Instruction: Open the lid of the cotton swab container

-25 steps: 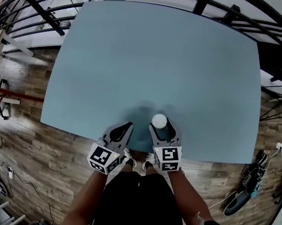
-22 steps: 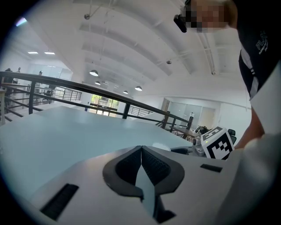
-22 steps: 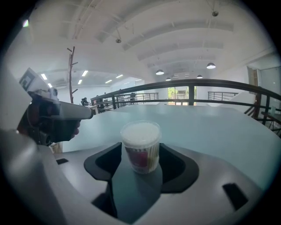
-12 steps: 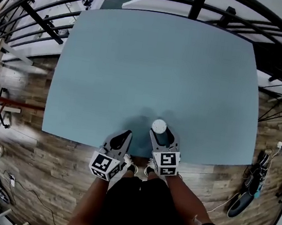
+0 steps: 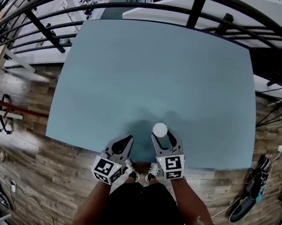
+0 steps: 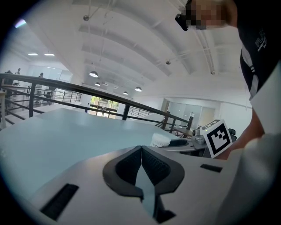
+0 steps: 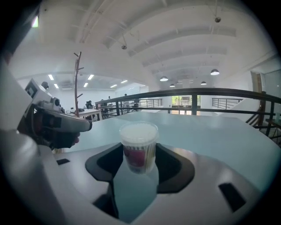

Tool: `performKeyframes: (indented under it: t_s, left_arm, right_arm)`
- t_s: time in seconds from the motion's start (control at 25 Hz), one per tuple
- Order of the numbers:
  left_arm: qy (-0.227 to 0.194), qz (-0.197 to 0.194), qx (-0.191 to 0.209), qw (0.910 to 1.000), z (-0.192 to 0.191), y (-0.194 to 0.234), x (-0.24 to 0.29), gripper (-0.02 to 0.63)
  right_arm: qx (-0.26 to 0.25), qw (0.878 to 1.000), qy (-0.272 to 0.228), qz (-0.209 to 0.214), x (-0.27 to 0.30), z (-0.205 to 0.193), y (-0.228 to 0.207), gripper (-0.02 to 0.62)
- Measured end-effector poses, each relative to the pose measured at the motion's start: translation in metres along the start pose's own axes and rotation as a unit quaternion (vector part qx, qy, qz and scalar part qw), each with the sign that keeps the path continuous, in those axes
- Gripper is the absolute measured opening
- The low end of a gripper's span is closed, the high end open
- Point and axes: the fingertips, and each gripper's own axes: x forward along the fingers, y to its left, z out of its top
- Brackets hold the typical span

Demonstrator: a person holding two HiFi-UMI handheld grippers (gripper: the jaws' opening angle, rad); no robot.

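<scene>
Both jaws of my left gripper (image 5: 124, 142) are pressed together with nothing between them, at the near edge of the counter (image 5: 156, 75). Beside it, on my right gripper (image 5: 162, 137), the jaws stand wide and are closing around the cotton swab container (image 7: 138, 154), which stands upright on the counter between them with its white lid (image 7: 138, 130) on.
</scene>
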Motion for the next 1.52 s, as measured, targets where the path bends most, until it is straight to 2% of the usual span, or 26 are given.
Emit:
performKeyframes:
  t_s: [0.28, 0.48, 0.64, 0.76, 0.84, 0.96, 1.04, 1.12, 1.2, 1.52]
  left_arm:
    - [-0.020, -0.005, 0.032, 0.9993, 0.036, -0.009, -0.007, 0.012]
    - [-0.036, -0.016, 0.126, 0.9913, 0.074, -0.024, -0.015, 0.012]
    - [-0.042, -0.021, 0.207, 0.9772, 0.097, -0.041, -0.021, 0.013]
    - [-0.028, -0.033, 0.284, 0.9577, 0.101, -0.057, -0.021, 0.012]
    - [-0.008, -0.053, 0.334, 0.9412, 0.099, -0.067, -0.023, 0.014]
    - [0.019, -0.070, 0.406, 0.9110, 0.097, -0.079, -0.027, 0.016]
    - [0.038, -0.079, 0.448, 0.8894, 0.095, -0.084, -0.027, 0.051]
    - [0.058, -0.089, 0.479, 0.8713, 0.090, -0.088, -0.026, 0.113]
    - [0.070, -0.092, 0.504, 0.8562, 0.087, -0.089, -0.025, 0.137]
    - [0.098, -0.083, 0.595, 0.7935, 0.084, -0.084, -0.021, 0.177]
  right_arm:
    - [-0.012, 0.999, 0.001, 0.042, -0.017, 0.035, 0.014, 0.238]
    - [-0.037, 0.997, 0.004, 0.072, -0.030, 0.066, 0.031, 0.238]
    - [-0.050, 0.994, 0.004, 0.099, -0.043, 0.083, 0.042, 0.236]
    - [-0.060, 0.991, 0.007, 0.120, -0.050, 0.087, 0.047, 0.236]
    - [-0.067, 0.989, 0.012, 0.131, -0.055, 0.089, 0.053, 0.236]
    - [-0.077, 0.986, 0.022, 0.143, -0.059, 0.088, 0.057, 0.236]
    - [-0.083, 0.985, 0.026, 0.149, -0.060, 0.089, 0.058, 0.236]
    - [-0.087, 0.984, 0.027, 0.154, -0.060, 0.091, 0.059, 0.236]
    - [-0.093, 0.983, 0.027, 0.158, -0.060, 0.092, 0.061, 0.236]
    - [-0.134, 0.975, 0.035, 0.176, -0.056, 0.097, 0.071, 0.236]
